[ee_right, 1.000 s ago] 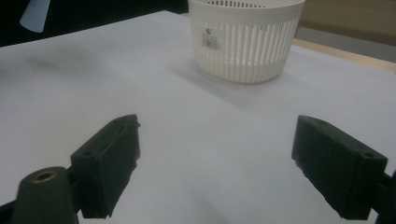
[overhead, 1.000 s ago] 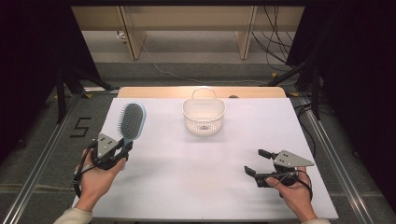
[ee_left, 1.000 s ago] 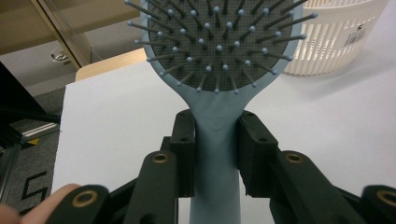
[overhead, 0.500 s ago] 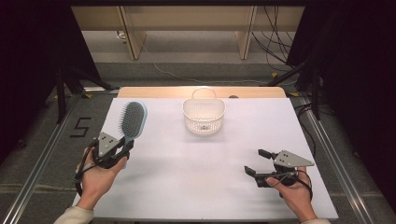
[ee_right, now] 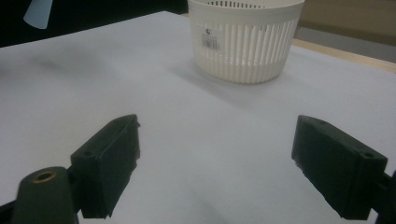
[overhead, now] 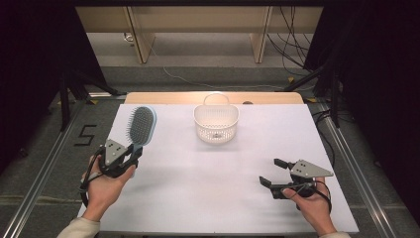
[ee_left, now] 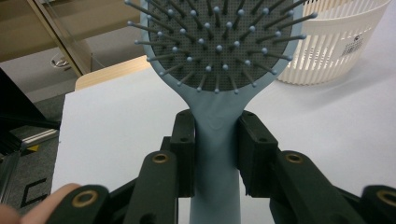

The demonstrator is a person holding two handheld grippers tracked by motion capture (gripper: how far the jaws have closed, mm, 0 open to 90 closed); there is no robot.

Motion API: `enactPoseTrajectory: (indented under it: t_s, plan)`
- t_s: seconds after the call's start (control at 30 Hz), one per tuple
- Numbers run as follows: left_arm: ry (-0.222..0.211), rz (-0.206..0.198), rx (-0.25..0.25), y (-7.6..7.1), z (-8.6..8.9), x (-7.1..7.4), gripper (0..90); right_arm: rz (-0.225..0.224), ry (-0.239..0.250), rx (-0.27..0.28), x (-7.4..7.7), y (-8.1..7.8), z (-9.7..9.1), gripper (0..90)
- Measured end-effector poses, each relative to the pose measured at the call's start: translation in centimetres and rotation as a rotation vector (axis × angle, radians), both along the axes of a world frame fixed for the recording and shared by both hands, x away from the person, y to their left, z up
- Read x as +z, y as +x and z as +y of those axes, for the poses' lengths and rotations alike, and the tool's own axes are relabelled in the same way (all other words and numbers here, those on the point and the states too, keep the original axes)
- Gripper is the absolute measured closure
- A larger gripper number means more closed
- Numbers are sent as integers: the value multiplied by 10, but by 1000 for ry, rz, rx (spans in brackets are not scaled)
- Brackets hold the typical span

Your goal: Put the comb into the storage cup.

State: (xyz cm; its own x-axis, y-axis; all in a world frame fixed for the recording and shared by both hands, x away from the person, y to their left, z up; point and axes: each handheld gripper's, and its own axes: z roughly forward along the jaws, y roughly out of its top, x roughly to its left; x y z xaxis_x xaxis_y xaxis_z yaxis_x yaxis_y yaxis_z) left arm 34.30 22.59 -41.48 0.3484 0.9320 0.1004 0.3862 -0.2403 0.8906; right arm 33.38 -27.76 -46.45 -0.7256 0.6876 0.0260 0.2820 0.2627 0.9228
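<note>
White tabletop (overhead: 208, 188) under you, your left gripper (ee_left: 215, 140) pinches the hairbrush (overhead: 141, 125) handle left of the basket (overhead: 216, 124), right gripper (overhead: 275, 172) gaping empty; that narrow grip could let the head-heavy brush swivel.

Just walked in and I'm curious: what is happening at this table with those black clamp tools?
A person holds a two-jaw gripper in each hand. The left gripper is clamped on the handle of a light blue hairbrush, bristles facing up. The right gripper is open and holds nothing, low over the white table. A white slatted basket stands toward the far side.
</note>
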Motion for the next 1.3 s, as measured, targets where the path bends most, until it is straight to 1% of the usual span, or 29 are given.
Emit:
enactPoseTrajectory:
  t_s: [1.3]
  plan:
    - [6, -12, -10, 6, -6, 4, 699, -3, -1, 3, 0, 0, 0, 159]
